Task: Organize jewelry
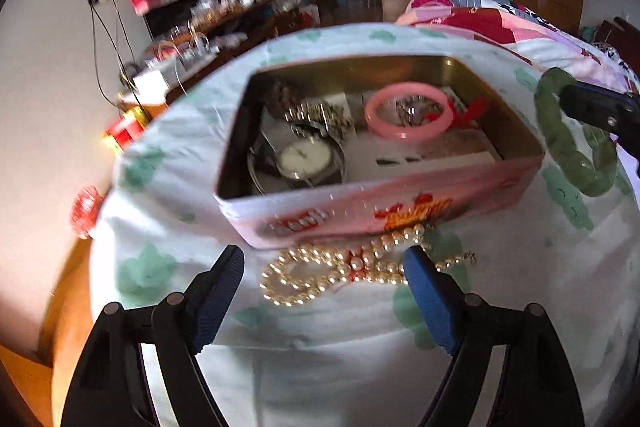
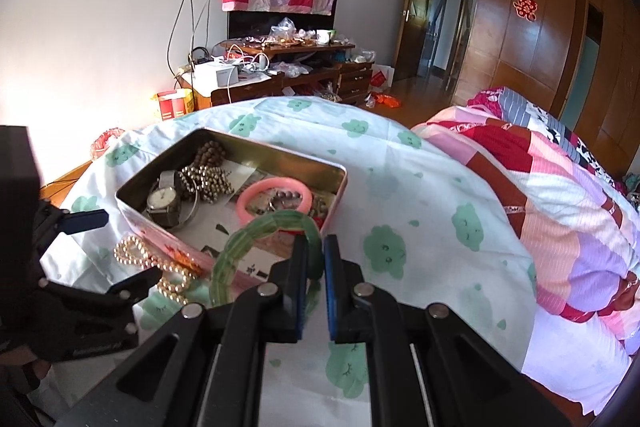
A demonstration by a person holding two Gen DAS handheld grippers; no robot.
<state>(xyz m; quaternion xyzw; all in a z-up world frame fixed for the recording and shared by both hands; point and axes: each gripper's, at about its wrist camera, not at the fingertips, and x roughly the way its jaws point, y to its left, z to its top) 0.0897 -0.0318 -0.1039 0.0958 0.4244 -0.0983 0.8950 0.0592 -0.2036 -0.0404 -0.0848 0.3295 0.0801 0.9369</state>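
Note:
An open pink tin box (image 1: 400, 203) sits on the white sheet with green clouds; it also shows in the right wrist view (image 2: 338, 187). Inside lie a pink bangle (image 1: 408, 115), a watch (image 1: 304, 159) and bead strings (image 2: 206, 179). A pearl necklace (image 1: 344, 271) lies on the sheet in front of the tin. My left gripper (image 1: 324, 259) is open, just short of the pearls. My right gripper (image 2: 316, 247) is shut on a green jade bangle (image 2: 260, 231), held in the air near the tin's right end; the bangle also shows in the left wrist view (image 1: 568, 143).
A pink and red quilt (image 2: 560, 195) is heaped on the bed at the right. A cluttered wooden desk (image 2: 280, 67) stands by the far wall. The bed edge drops to a wooden floor (image 1: 68, 307) at the left. Wooden wardrobes (image 2: 540, 27) line the right side.

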